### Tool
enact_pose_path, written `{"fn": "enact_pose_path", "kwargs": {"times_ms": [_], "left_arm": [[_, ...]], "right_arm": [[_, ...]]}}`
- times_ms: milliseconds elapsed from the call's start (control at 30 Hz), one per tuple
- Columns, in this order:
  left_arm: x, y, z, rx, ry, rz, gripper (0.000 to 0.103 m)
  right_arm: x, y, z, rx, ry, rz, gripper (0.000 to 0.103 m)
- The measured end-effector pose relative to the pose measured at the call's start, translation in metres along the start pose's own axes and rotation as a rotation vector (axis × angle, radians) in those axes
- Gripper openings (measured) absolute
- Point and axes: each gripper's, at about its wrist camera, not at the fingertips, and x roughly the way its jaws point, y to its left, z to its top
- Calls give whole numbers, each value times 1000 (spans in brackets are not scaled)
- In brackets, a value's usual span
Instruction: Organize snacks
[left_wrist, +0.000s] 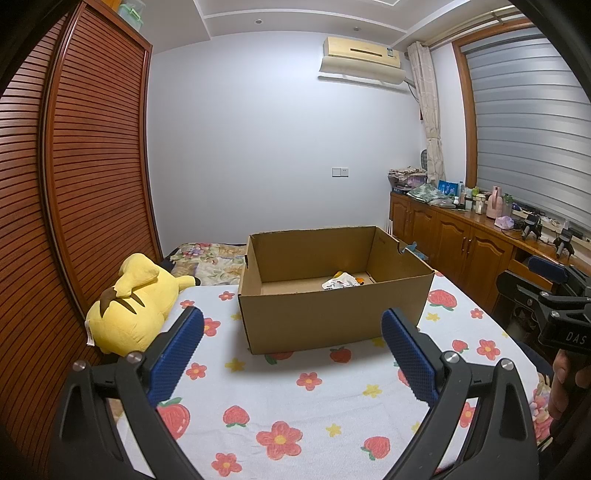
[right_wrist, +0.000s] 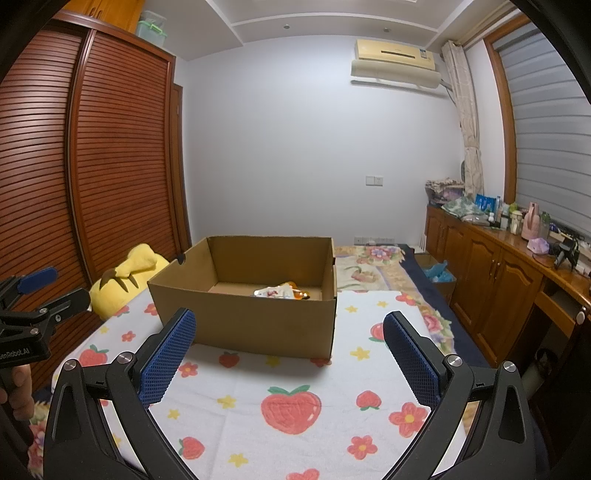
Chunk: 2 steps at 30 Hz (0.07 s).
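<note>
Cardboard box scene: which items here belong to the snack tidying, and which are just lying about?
Belongs to the job:
cardboard box
snack packets inside it
left tool, open
right tool, open

Just lying about:
yellow plush toy
strawberry blanket
cabinet-top clutter

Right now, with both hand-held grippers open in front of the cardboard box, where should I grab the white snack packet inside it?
Come straight down through the box's open top with the right hand-held gripper. The white snack packet lies crumpled on the floor near the far right corner, so pinch a raised fold, probably its upper edge. The tall walls block any sideways approach.
</note>
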Motion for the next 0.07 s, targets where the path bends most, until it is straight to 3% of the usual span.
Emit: {"fn": "enact_pose_path", "kwargs": {"times_ms": [67], "left_arm": [[0, 0, 0, 0, 0, 0, 98]], "right_arm": [[0, 0, 0, 0, -1, 1, 103]]}}
